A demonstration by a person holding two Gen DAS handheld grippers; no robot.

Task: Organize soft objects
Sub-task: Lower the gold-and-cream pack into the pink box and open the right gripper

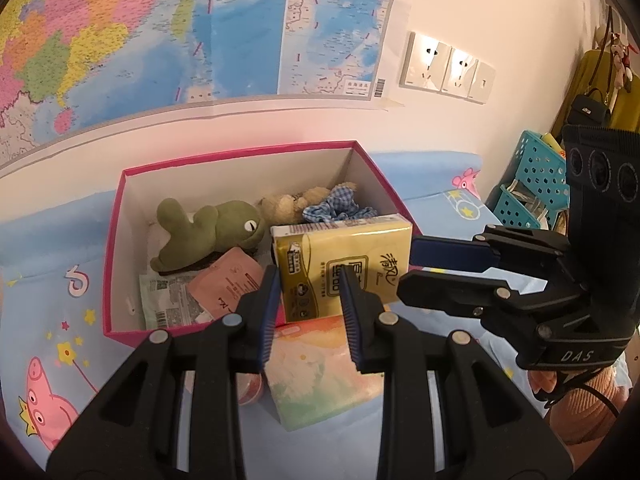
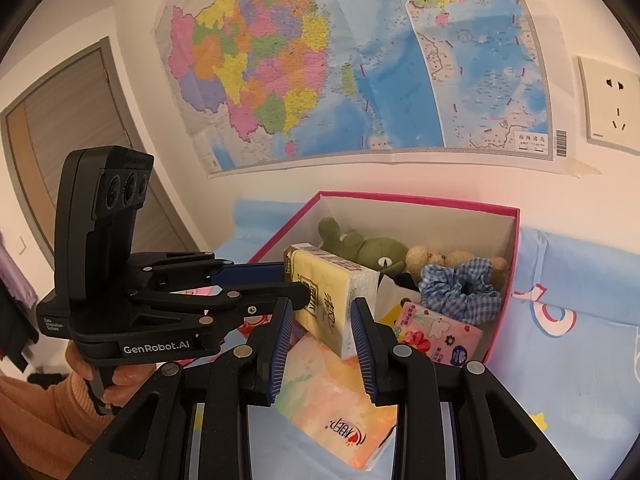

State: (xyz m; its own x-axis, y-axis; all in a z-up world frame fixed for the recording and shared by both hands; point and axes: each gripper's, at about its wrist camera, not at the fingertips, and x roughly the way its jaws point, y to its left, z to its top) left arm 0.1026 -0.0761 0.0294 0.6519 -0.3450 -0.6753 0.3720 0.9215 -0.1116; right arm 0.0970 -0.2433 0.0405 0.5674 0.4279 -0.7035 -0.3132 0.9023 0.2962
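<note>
The yellow tissue pack (image 1: 344, 256) stands tilted at the near wall of the pink box (image 1: 240, 158). Its lower corner hangs outside the rim, over a pastel tissue pack (image 1: 316, 372) that lies flat on the sheet.

In the left wrist view the left tongs (image 1: 310, 280) reach up from 6 o'clock. Their blue pads are drawn close, with a narrow gap, and the yellow pack's left part shows between the tips. Whether the pads actually pinch it I cannot tell.

The right tongs (image 1: 406, 272) come in from 3 o'clock, tips at the pack's right edge. In their own view the pack's lower corner sits between the narrowly parted pads. Grip or mere touch cannot be told.

Inside the box:
- A green frog toy (image 1: 208, 232) lies at 10 o'clock from the yellow pack.
- A tan teddy bear (image 1: 284, 204) lies at 12 o'clock.
- A blue checked scrunchie (image 1: 332, 204) lies just beside the bear.
- A pink sachet (image 1: 232, 280) lies on the floor at 9 o'clock, over a pale green packet.
- A pink flowered tissue pack (image 2: 440, 336) lies below the scrunchie in the right wrist view.

The box rests on a blue cartoon bedsheet (image 1: 48, 248). On the wall, a coloured map (image 1: 160, 20) hangs at 11 o'clock and white sockets (image 1: 448, 68) sit at 1 o'clock. A teal basket (image 1: 536, 176) stands at 3 o'clock.
</note>
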